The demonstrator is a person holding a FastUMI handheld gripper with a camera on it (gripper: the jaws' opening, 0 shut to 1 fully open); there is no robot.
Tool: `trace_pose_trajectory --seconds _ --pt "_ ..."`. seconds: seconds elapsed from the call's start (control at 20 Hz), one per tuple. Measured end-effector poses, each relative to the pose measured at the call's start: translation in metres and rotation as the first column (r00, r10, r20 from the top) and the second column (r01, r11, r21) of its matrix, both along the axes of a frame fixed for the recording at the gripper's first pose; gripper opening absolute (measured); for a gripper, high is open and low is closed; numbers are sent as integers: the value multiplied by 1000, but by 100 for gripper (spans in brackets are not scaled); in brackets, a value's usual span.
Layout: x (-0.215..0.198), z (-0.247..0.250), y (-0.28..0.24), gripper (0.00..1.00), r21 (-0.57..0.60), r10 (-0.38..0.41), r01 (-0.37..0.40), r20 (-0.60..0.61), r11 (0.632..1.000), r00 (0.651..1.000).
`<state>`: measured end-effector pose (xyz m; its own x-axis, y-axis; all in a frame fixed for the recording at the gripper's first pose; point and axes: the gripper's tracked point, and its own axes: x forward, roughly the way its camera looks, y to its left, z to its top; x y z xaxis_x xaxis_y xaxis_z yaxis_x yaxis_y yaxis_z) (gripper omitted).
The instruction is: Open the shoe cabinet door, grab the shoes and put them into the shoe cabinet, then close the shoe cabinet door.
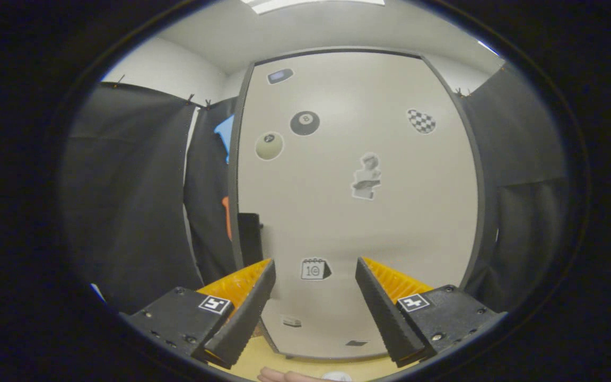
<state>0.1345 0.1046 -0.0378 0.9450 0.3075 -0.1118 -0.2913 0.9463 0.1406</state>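
Straight ahead of the hand-held gripper, the shoe cabinet door stands closed, a pale panel in a dark frame, dotted with stickers. One small calendar sticker shows between the fingers, which are spread apart and hold nothing. Black cloth hangs on both sides of the cabinet. Below the fingers runs a strip of yellowish worktop, with part of a hand at its near edge. Shoes: no note possible. Step in hand looks like opening the door. No handle is evident; next move likely calls for finding the door's free edge and hooking a finger behind it.
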Motion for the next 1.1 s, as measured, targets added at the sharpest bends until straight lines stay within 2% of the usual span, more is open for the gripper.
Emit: trace_pose_trajectory --seconds 0.1,0.35,0.45,0.5,0.6,0.75,0.85,0.9,1.1 --pt "-1 3 22 99 27 53 -53 0 998 999" --pt "17 -9 60 99 -33 45 -45 -18 998 999" --pt "24 -18 68 89 -54 23 -25 -36 998 999" --pt "30 -25 67 87 -71 -9 6 -53 997 999" --pt "38 -35 67 76 -76 -54 48 -79 996 995" --pt "42 -32 70 43 -41 -70 67 -78 997 994" --pt "42 -33 66 41 -67 -105 99 -83 993 991" --pt "40 -33 66 36 -82 -114 107 -83 991 990" --pt "32 -33 63 33 -74 -88 81 -108 994 990"
